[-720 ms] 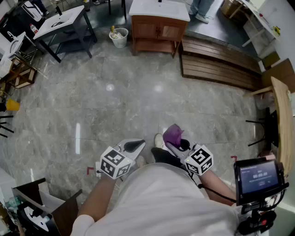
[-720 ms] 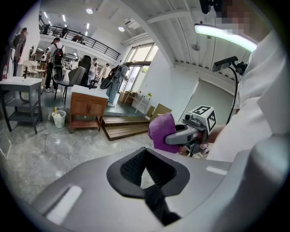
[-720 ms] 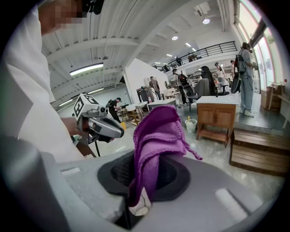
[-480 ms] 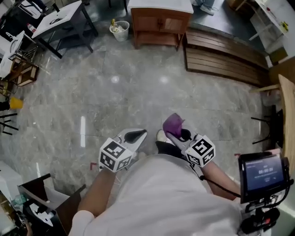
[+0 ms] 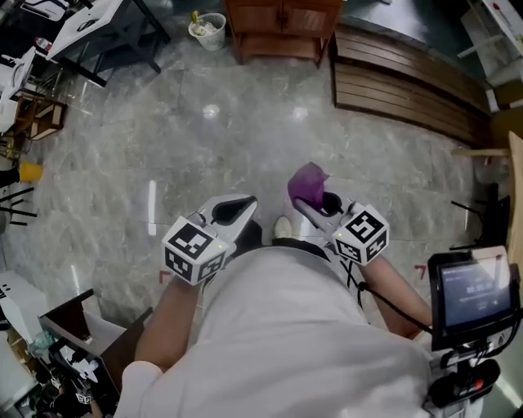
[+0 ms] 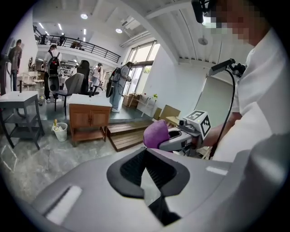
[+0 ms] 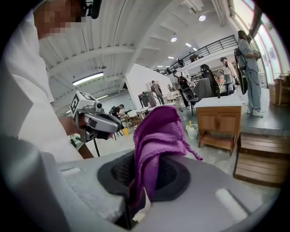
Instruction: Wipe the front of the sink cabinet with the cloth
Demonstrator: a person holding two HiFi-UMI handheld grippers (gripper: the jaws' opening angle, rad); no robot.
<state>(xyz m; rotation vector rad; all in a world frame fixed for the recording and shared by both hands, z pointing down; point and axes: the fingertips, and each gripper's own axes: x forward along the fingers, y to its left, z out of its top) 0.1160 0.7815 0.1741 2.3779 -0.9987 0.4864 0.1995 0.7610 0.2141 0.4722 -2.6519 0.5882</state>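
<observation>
The grey marble floor [image 5: 163,147] takes up most of the room from where I stand, bare across its middle. At its far side lies one low slatted wooden platform [image 5: 409,82], and just beside that stands the one sink cabinet [image 5: 282,24], brown wood with two front doors and a white top, as the left gripper view shows. One person in a white shirt [image 5: 286,343] stands well apart from it, with the open floor between, and holds two grippers out in front, each carrying one cube of square markers. The left gripper [image 5: 233,211] has its fingers pressed together at the tips with nothing between them. The right gripper [image 5: 315,204] sits near it on the other side, its fingers pinching the one purple cloth [image 5: 306,186]. The cloth stands up out of the fingers in a bunched fold, with a loose corner hanging to one side in the right gripper view, and touches neither cabinet nor floor. One small screen [image 5: 474,298] on a mount sits at the person's right. One pale waste bin [image 5: 206,31] stands just beside the cabinet, on the side away from the platform.
</observation>
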